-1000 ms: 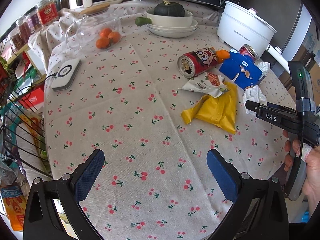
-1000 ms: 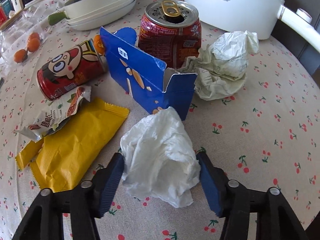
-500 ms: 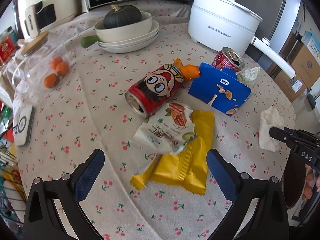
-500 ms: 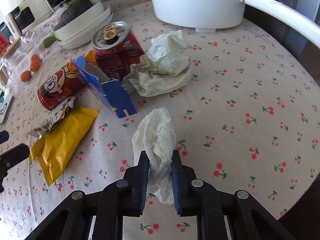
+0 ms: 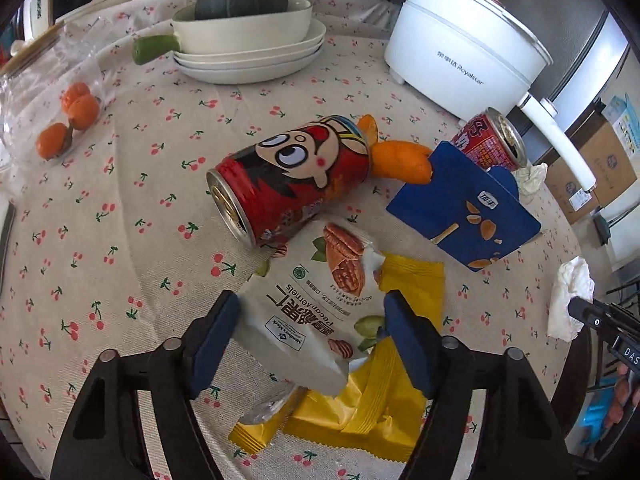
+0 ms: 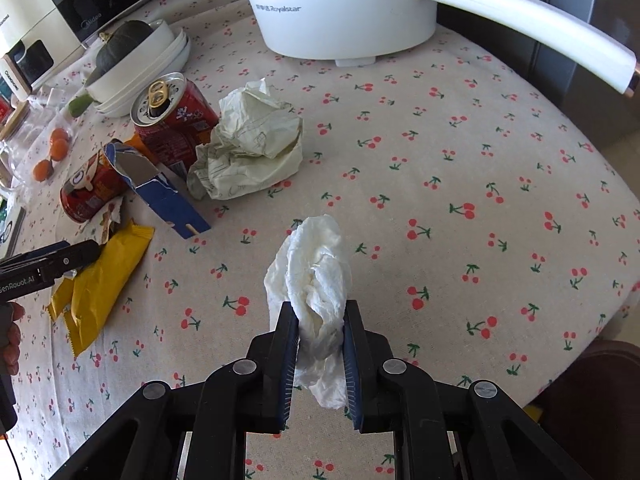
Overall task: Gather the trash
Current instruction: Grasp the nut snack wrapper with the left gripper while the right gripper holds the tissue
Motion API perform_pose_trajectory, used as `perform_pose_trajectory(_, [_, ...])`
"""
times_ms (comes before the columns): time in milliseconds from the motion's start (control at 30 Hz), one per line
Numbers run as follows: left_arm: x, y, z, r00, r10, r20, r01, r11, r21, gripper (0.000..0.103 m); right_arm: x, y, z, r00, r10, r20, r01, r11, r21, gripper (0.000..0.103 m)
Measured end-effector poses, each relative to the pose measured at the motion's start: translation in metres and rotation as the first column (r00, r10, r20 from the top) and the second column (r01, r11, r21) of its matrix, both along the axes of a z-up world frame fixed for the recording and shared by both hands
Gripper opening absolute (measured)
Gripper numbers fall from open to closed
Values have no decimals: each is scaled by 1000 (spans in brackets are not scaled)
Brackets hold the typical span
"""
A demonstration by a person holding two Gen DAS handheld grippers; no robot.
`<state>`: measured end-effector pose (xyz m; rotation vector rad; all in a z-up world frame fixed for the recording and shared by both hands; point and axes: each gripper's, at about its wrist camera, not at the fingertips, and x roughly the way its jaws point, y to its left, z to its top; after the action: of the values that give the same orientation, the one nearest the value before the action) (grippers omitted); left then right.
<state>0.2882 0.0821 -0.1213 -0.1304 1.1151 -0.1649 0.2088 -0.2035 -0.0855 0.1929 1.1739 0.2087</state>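
my right gripper [image 6: 320,330] pinches the crumpled white tissue [image 6: 314,276]; my left gripper [image 5: 312,320] gapes around the white pecan-kernel snack wrapper [image 5: 316,304].

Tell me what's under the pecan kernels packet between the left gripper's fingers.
A yellow wrapper lies under the pecan kernels packet, sticking out to the packet's right and toward the camera. Whatever else sits beneath the packet's middle is covered.

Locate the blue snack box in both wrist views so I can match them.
Left wrist: blue snack box right of centre, beside the lying cartoon can.
Right wrist: blue snack box left of centre, open end up, in front of the upright red can.
Shared landmark: white Royalstar pot.
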Motion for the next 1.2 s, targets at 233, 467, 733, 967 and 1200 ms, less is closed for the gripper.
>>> perform_pose_trajectory(233, [-31, -7, 16, 999, -27, 44, 27, 1000, 12, 39, -8, -1, 7, 1000, 9, 16, -9, 1000, -9, 18])
perform_pose_trajectory(467, [-59, 8, 21, 999, 0, 53, -2, 1000, 29, 27, -25, -15, 16, 1000, -21, 23, 21, 1000, -5, 19])
perform_pose_trajectory(733, [-39, 16, 28, 998, 68, 16, -68, 998, -2, 86, -28, -23, 16, 999, -44, 7, 43, 999, 22, 22])
perform_pose_trajectory(967, [-7, 6, -2, 994, 86, -72, -79, 993, 89, 86, -18, -20, 4, 1000, -30, -10, 29, 1000, -9, 22])
perform_pose_trajectory(1200, [-20, 9, -9, 992, 122, 1, -122, 988, 96, 73, -19, -20, 2, 1000, -15, -11, 15, 1000, -28, 22])
